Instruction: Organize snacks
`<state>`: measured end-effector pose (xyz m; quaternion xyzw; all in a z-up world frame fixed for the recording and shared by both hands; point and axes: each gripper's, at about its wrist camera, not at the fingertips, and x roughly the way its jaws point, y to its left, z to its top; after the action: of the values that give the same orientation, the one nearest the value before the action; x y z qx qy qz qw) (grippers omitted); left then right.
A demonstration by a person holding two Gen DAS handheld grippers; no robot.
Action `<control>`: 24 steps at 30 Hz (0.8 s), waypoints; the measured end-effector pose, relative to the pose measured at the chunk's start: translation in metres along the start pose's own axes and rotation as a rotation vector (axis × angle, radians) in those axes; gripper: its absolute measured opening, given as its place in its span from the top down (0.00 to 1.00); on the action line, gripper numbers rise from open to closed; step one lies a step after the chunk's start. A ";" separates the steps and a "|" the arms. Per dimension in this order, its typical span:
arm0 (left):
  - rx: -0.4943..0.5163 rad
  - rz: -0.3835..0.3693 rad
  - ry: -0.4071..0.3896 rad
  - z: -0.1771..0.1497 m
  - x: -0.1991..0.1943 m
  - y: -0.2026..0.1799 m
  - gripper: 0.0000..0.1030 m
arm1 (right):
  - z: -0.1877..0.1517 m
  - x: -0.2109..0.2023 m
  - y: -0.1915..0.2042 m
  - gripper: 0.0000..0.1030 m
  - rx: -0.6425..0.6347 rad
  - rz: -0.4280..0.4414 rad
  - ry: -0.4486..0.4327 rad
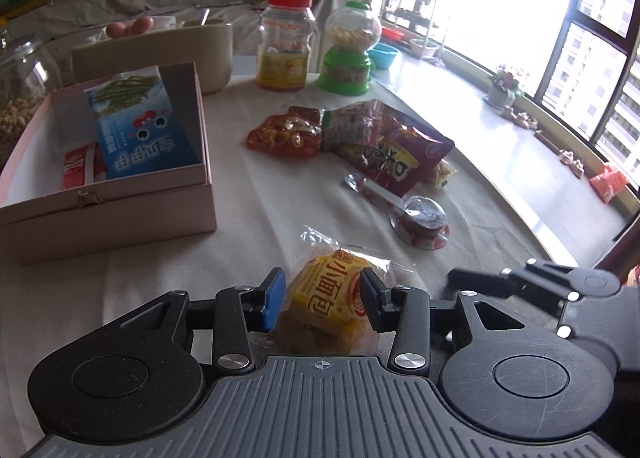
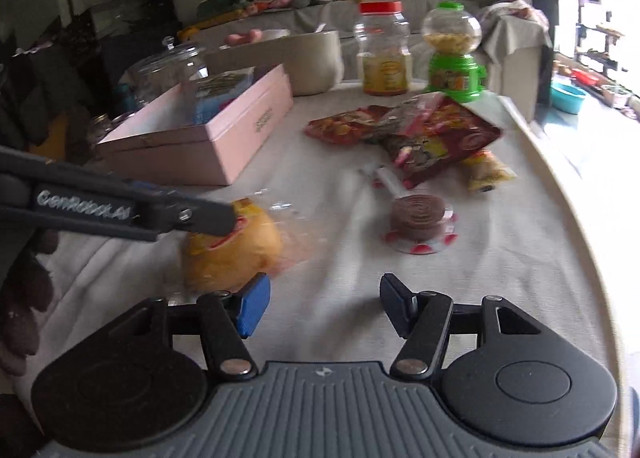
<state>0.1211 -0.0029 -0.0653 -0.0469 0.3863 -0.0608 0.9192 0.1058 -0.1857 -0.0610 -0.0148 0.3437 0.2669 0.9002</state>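
Both of your left gripper (image 1: pixel 322 304) fingers (image 1: pixel 272 298) clamp the yellow bread packet (image 1: pixel 326 306) near the surface's (image 1: pixel 248 218) front edge; your right gripper (image 2: pixel 322 308) fingers stand released, empty, just beside it.

Cloth-covered table (image 1: pixel 280 194) with pink box (image 1: pixel 120 210), snack packets (image 1: pixel 384 142)

- A wide strip of bare tablecloth (image 1: pixel 256 218) lies between the pink box (image 1: pixel 120 214) and the heap of snack bags (image 1: pixel 372 142); a gripper can pass there.
- The box stands open on top, with a blue packet (image 1: pixel 136 130) leaning inside.
- A wrapped lollipop (image 2: pixel 418 220) lies in front of the heap, with free cloth around it.
- At the far edge a beige container (image 1: pixel 200 54), a red-lid jar (image 1: pixel 286 44) and a green candy dispenser (image 1: pixel 348 50) stand in a row and block that side.
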 end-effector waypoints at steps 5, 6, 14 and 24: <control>0.042 -0.004 -0.011 -0.003 -0.004 -0.003 0.56 | -0.006 -0.006 -0.036 0.33 0.117 -0.082 -0.017; 0.057 -0.001 -0.011 -0.004 -0.005 -0.004 0.56 | -0.007 -0.007 -0.043 0.33 0.152 -0.062 -0.029; 0.243 0.012 -0.003 -0.020 -0.003 -0.020 0.52 | -0.008 -0.004 -0.046 0.31 0.177 -0.061 -0.043; 0.306 -0.068 0.007 -0.024 0.001 -0.023 0.39 | -0.008 -0.005 -0.045 0.28 0.171 -0.060 -0.043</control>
<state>0.1027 -0.0262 -0.0795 0.0812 0.3741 -0.1501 0.9115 0.1204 -0.2285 -0.0710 0.0578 0.3451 0.2097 0.9130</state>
